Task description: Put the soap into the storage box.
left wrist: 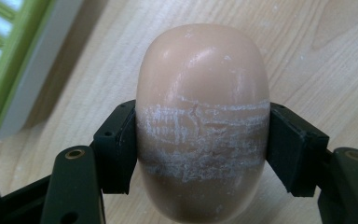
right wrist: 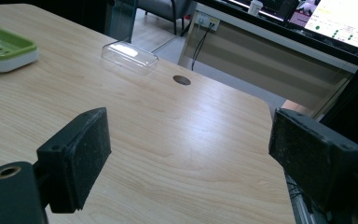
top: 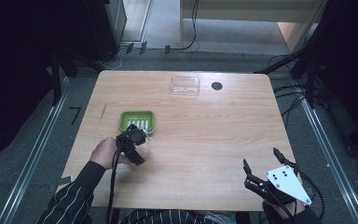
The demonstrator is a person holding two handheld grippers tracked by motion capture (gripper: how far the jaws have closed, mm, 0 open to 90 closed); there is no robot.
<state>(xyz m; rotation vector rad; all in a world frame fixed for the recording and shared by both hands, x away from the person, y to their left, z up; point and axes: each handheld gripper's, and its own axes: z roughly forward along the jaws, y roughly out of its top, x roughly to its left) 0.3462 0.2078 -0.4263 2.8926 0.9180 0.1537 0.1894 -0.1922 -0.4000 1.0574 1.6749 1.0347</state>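
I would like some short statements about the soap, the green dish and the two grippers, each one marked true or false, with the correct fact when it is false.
1. The left gripper is shut on the soap bar. True.
2. The soap bar lies inside the green soap dish. False: it is held over the wooden table, beside the dish.
3. The right gripper holds the clear plastic lid. False: its jaws are open and hold nothing; the lid lies at the far side of the table.
4. The soap bar has whitish scuff marks across its middle. True.
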